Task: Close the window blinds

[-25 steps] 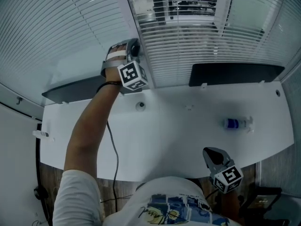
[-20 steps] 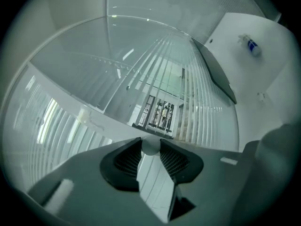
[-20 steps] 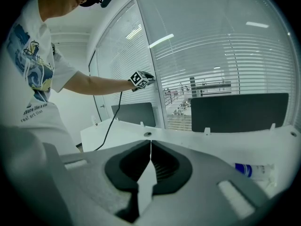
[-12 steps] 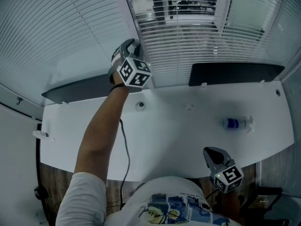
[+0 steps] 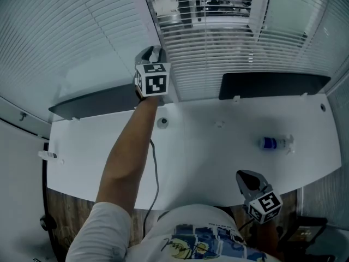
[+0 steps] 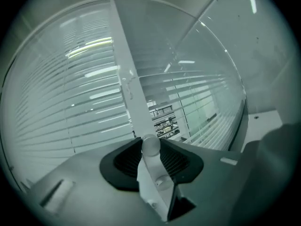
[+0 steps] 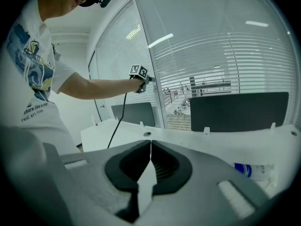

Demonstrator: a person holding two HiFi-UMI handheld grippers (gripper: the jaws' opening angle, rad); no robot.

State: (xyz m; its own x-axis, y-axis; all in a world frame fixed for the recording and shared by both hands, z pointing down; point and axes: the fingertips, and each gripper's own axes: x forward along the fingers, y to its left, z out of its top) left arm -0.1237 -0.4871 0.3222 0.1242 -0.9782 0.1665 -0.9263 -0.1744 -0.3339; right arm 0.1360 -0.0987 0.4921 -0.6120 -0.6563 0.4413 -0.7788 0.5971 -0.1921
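The coming move turns on the blind's wand (image 6: 151,150). It stands up and down beside the window post (image 5: 153,16), and the left gripper (image 5: 154,54) reaches out about level to meet it crosswise, so a roll of that wrist would twist the wand about its own length. In the left gripper view the left gripper's pads (image 6: 126,157) press on the pale rod from both sides, partly apart and closed on it. The blinds (image 5: 218,48) hang straight ahead beyond the table (image 5: 207,162). The middle stretch is still open enough near the top to show a room behind, so I judge the closing unfinished. The right gripper (image 5: 246,179) sits low by the person's body, well apart from the window, its jaws together with nothing between them. The left hand is plainly the nearer one and the only one placed to work. By count there are two grippers, one wand, and three stretches of blinds parted by two posts. Two dark panels (image 5: 272,85) stand at the table's far edge. One small bottle (image 5: 271,143) lies on its side on the table, which also has one round hole (image 5: 162,122).
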